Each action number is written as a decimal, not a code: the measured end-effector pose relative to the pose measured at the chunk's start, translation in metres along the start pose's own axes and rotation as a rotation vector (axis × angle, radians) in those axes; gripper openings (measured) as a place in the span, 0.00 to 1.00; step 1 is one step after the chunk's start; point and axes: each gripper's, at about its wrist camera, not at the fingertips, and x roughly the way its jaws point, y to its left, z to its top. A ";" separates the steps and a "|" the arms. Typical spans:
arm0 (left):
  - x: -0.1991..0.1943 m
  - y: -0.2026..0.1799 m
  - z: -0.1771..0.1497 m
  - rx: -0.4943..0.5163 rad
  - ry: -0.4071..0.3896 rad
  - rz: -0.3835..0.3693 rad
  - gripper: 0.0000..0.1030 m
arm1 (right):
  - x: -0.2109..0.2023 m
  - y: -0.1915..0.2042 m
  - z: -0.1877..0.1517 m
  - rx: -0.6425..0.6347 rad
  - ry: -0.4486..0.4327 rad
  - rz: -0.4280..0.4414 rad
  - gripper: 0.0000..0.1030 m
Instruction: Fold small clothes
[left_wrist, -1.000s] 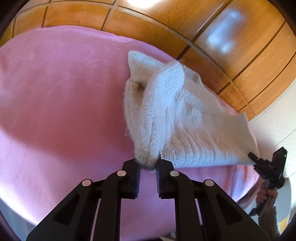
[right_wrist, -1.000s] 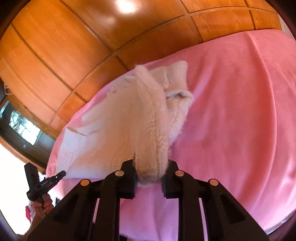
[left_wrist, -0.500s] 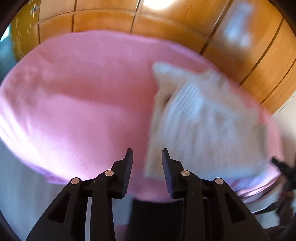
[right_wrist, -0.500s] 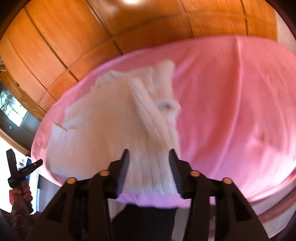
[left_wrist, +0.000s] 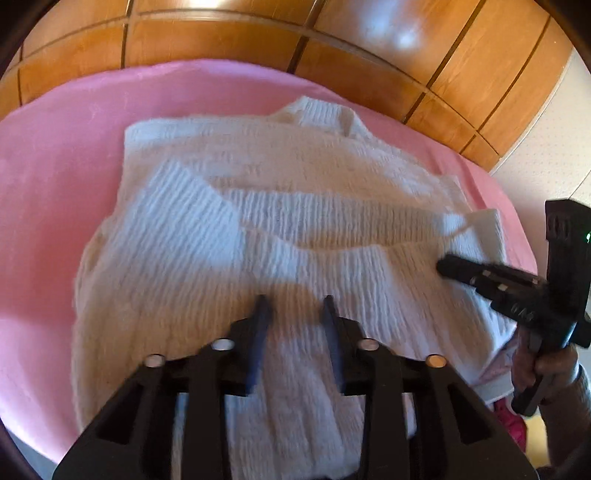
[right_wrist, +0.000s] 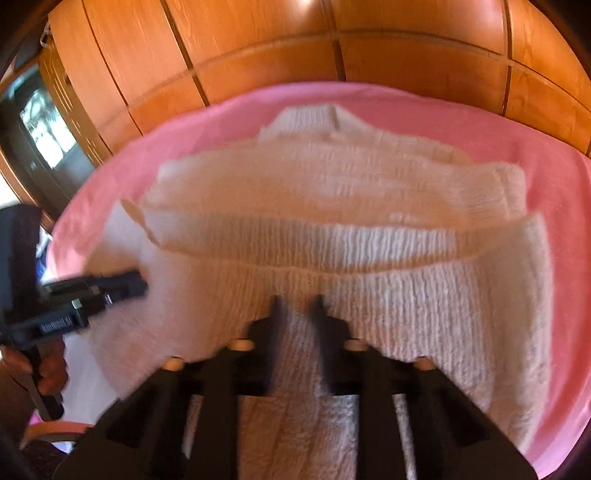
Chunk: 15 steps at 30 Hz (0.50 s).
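A white ribbed knit sweater (left_wrist: 295, 206) is lying spread flat on a pink plush bed cover (left_wrist: 55, 184), its collar pointing toward the glossy orange-brown panelled wooden wardrobe (left_wrist: 369, 55) and its hem facing the person. Sleeves are lying folded across the body of the garment, forming a band from side to side.

The black two-finger left gripper (left_wrist: 295, 314) is hovering over the near part of the sweater, toward its left side. Its jaws have just been closing and are standing apart with a clear gap, flat knit showing between them and no fabric visibly pinched.

The black two-finger right gripper (right_wrist: 297, 306) is pointing down at the near part of the sweater toward its right side. Its jaws have just been closing as well and are standing nearly together, a narrow strip of knit showing in the slit; whether the pads are pinching it cannot be told through the blur.

Each wrist view is catching the other tool at its edge, tips over the sweater's outer flank, with the person's right hand (left_wrist: 550, 369) and left hand (right_wrist: 48, 369) gripping the handles.
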 end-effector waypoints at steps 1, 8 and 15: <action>-0.001 -0.003 0.000 0.020 -0.008 0.010 0.01 | -0.001 -0.002 -0.003 0.007 -0.006 0.010 0.06; -0.040 -0.005 0.008 0.038 -0.164 -0.009 0.00 | -0.037 0.004 0.011 0.015 -0.110 0.042 0.04; -0.029 0.001 0.040 0.010 -0.229 0.054 0.00 | -0.024 0.000 0.031 0.045 -0.160 -0.007 0.00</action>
